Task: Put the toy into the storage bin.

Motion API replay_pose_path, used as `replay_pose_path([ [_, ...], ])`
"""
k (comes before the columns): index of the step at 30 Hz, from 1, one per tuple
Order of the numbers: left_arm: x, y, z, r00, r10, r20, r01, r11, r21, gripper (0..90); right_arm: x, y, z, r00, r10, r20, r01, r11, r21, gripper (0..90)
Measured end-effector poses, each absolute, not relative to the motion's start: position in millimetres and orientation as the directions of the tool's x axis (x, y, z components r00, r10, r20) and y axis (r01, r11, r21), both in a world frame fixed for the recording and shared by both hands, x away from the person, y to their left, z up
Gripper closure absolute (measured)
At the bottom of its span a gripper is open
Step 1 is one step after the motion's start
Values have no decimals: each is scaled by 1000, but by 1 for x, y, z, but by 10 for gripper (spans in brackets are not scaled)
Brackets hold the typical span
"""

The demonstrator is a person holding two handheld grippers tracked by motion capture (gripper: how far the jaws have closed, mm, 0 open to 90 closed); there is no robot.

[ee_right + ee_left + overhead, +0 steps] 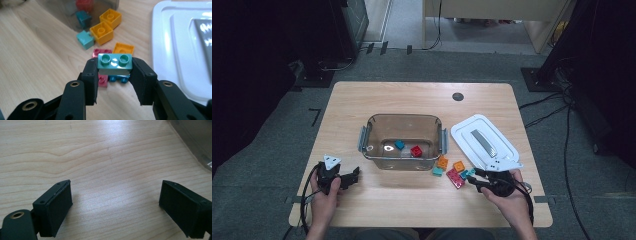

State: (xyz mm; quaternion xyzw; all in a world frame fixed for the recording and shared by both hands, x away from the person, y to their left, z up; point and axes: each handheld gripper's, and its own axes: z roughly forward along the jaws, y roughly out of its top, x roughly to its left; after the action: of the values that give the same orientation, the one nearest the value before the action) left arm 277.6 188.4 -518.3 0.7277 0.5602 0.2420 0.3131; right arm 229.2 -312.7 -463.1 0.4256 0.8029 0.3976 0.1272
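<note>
Wooden bench (362, 100) on a grey carpeted floor, seen from above, with a clear plastic box (377, 125) at its centre and the box's white lid (467, 137) lying to the right. Inside the box sit a red brick (416, 151) and a blue brick (399, 144). Loose bricks lie on the bench just near and right of the box: two orange ones (101, 31), a small teal cube (85, 39), a pink plate (100, 53) and a blue piece (117, 78).

The right gripper (114, 65) holds a teal two-stud brick (114, 61) across its short ends, studs up, clear of the pieces beneath it; the fingers (90, 75) are set narrow and press on both end faces. The left gripper (343, 177) rests near the left of the bench, its fingers (60, 205) wide apart over bare wood with nothing between them.

The step in hand appears to be carrying the teal brick to the box. To do it well, the grip should be kept level so the smooth brick does not pivot between the pads, and the brick lifted high enough to clear the near wall and the handle clip (444, 140) of the box. It should then be released low over a free patch of the floor, away from the bricks inside, so it does not bounce out.
</note>
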Motion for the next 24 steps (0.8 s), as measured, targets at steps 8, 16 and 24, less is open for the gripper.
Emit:
replay_pose_path([
  [8, 278, 188, -518, 255, 967, 1, 664, -176, 727, 111, 254, -313, -448, -600, 787, 144, 585, 309, 750, 601],
  [16, 278, 188, -518, 255, 967, 1, 664, -176, 727, 110, 273, -307, -434, -601, 786, 147, 584, 306, 752, 601],
  [24, 278, 188, -518, 255, 967, 1, 664, -176, 727, 110, 288, -303, -425, -607, 780, 149, 581, 309, 753, 602],
])
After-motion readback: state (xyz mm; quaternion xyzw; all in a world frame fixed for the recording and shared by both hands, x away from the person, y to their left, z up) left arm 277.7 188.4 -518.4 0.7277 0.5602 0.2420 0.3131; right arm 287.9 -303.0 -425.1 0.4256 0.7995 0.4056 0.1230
